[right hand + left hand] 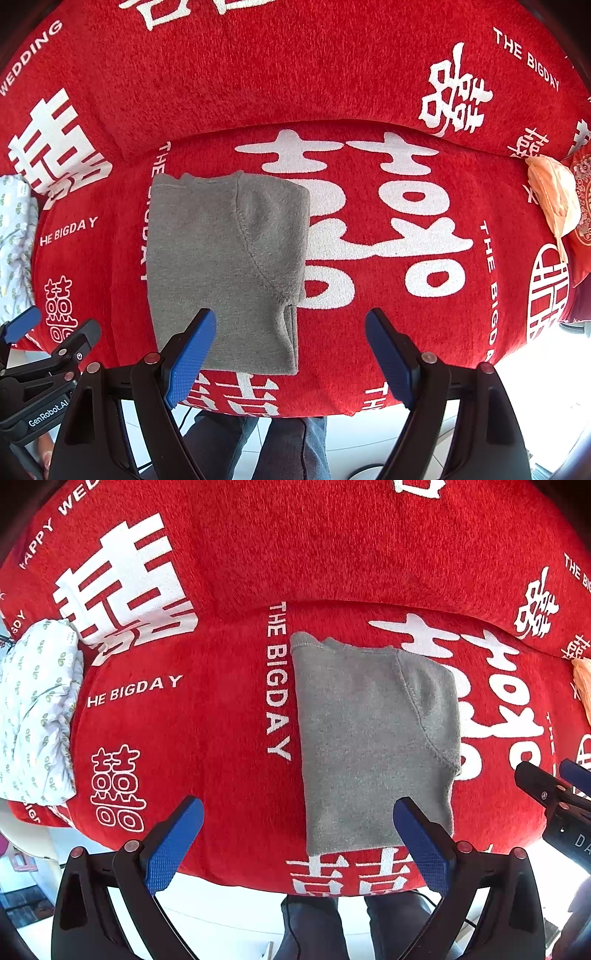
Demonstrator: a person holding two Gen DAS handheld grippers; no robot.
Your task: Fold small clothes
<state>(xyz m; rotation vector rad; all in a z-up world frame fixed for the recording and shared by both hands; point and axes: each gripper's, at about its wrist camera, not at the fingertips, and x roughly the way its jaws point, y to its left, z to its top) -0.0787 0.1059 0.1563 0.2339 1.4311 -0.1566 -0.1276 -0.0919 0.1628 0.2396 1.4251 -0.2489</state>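
Lying lengthwise front-to-back on the red cover, the folded grey garment; both the left gripper and the right gripper spread, empty

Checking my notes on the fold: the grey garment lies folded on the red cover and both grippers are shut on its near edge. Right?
Not quite. The grey garment lies folded on the red cover, but the right gripper and left gripper are open above it, as both wrist views show.

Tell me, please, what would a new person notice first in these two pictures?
The eye goes first to the red cover with big white characters that fills both views. Next is the grey garment, already folded narrow, lying flat in the middle of it. The left gripper and right gripper hang open above its near edge, holding nothing.
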